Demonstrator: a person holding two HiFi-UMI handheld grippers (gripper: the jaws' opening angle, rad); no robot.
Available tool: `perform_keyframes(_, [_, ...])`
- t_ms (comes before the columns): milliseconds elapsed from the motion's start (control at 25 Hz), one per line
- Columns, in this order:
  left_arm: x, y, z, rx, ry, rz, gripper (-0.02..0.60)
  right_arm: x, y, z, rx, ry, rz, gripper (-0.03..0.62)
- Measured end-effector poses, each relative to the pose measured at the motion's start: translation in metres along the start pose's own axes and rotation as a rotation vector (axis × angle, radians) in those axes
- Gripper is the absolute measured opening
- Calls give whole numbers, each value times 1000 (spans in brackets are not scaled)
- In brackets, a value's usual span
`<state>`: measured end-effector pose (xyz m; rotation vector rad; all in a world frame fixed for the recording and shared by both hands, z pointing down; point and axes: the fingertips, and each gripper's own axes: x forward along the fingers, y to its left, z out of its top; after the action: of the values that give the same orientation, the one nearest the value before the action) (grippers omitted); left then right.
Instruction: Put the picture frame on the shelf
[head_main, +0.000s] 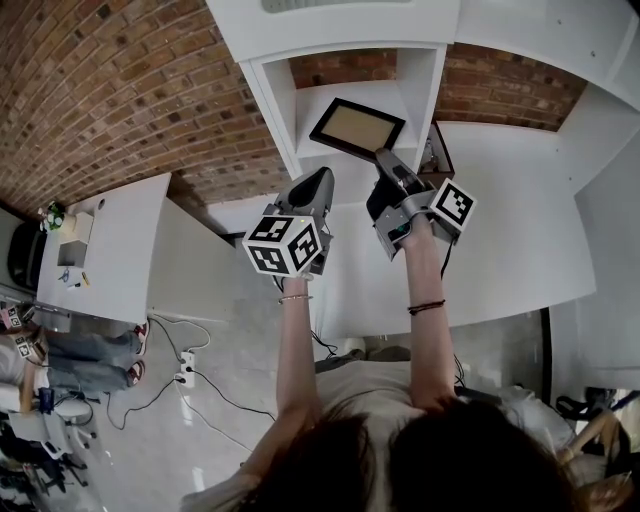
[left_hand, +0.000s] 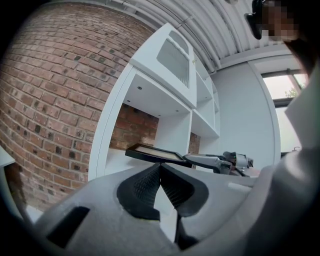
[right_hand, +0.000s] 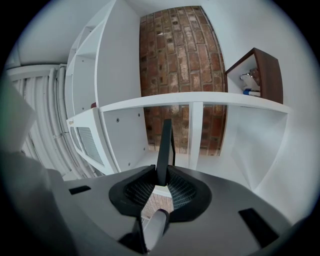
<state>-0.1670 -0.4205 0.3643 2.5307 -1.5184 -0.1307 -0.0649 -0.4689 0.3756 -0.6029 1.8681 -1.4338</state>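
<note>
The picture frame (head_main: 356, 127), black-edged with a tan panel, hangs flat in front of the open white shelf compartment (head_main: 345, 100). My right gripper (head_main: 385, 158) is shut on the frame's near corner. In the right gripper view the frame (right_hand: 165, 147) stands edge-on between the pads. The left gripper view shows the frame (left_hand: 152, 152) level in the air, held by the other gripper's fingers (left_hand: 207, 161). My left gripper (head_main: 318, 185) sits lower left of the frame, shut (left_hand: 160, 167) on nothing.
A white shelving unit (left_hand: 167, 95) stands against a brick wall (head_main: 110, 90). A small dark wooden box (right_hand: 260, 75) holding small items hangs to the right of the compartment. A white table (head_main: 105, 250) with clutter stands at left. Cables and a power strip (head_main: 185, 375) lie on the floor.
</note>
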Motion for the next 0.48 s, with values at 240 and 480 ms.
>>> perform_keyframes(240, [9,6,1,0,4,-7,11,11,-5,4,1,3,-3,72])
perform_keyframes(480, [16,15,-1,-8,10,-5,11,21,-11,7,11,2,-12,72])
